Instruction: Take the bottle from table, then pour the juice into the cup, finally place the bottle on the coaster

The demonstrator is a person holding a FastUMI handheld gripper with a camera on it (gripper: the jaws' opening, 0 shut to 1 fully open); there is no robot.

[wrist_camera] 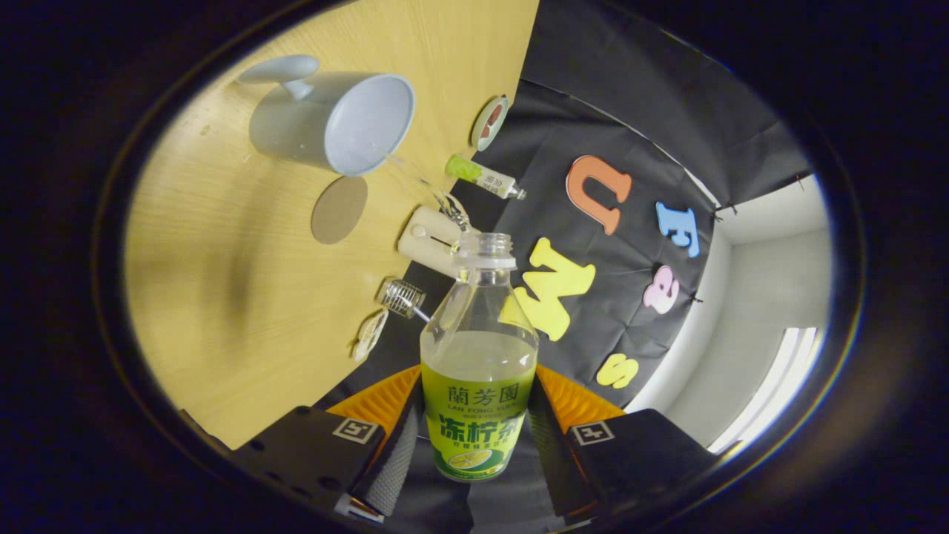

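My gripper (476, 437) is shut on an uncapped clear bottle (479, 371) with a green label, both fingers pressing its sides. The bottle holds pale juice up to about half its height. The whole view is rolled sideways, so the wooden table (222, 297) stands like a wall beside the bottle. A pale blue cup (337, 122) with a handle sits on that table beyond the bottle's mouth, its opening facing the bottle. A round brown coaster (339, 210) lies flat on the table between the cup and the bottle.
Along the table's far edge lie a cream-coloured box (428, 239), a small green-capped tube (482, 176), a tape roll (489, 122), a wire whisk-like item (402, 297) and a small pale object (369, 335). The booth's black cloth wall rises behind.
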